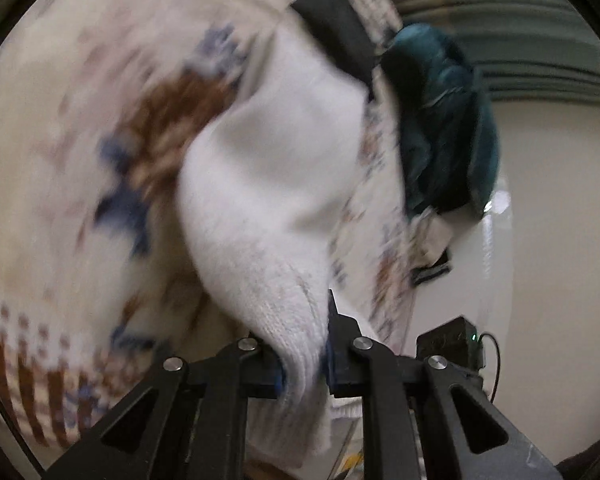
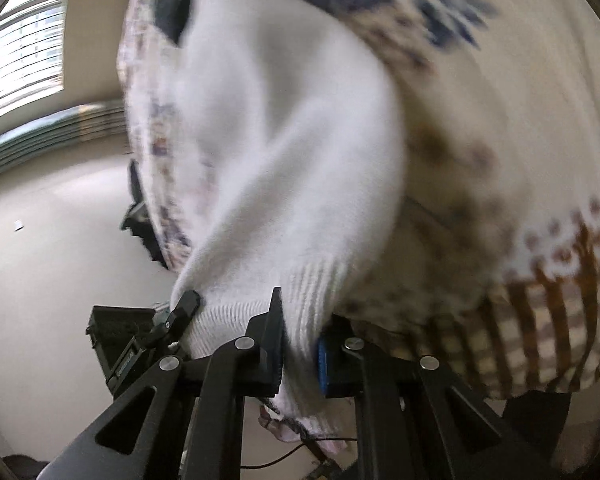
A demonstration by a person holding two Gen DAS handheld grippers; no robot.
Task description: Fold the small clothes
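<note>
- We logged L gripper (image 1: 304, 364) pinching sweater (image 1: 268, 184) at white ribbed hem.
- R gripper (image 2: 300, 356) pinched same hem.
- Sweater hung off the tabletop (image 1: 548, 200), btwn both; teal garment (image 1: 444, 120) behind.

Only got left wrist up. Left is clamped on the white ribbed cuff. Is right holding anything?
Observer: Yes. The right gripper is shut on a white ribbed edge of the sweater too.
Operator: Anything else near it on that side?
Observer: A black clip-like piece sits against the knit just left of the right gripper's fingers; I can't tell what it belongs to.
Operator: Background there?
Observer: A bright window with blinds at upper left, over a pale surface. Your left gripper view lacks that window.
</note>
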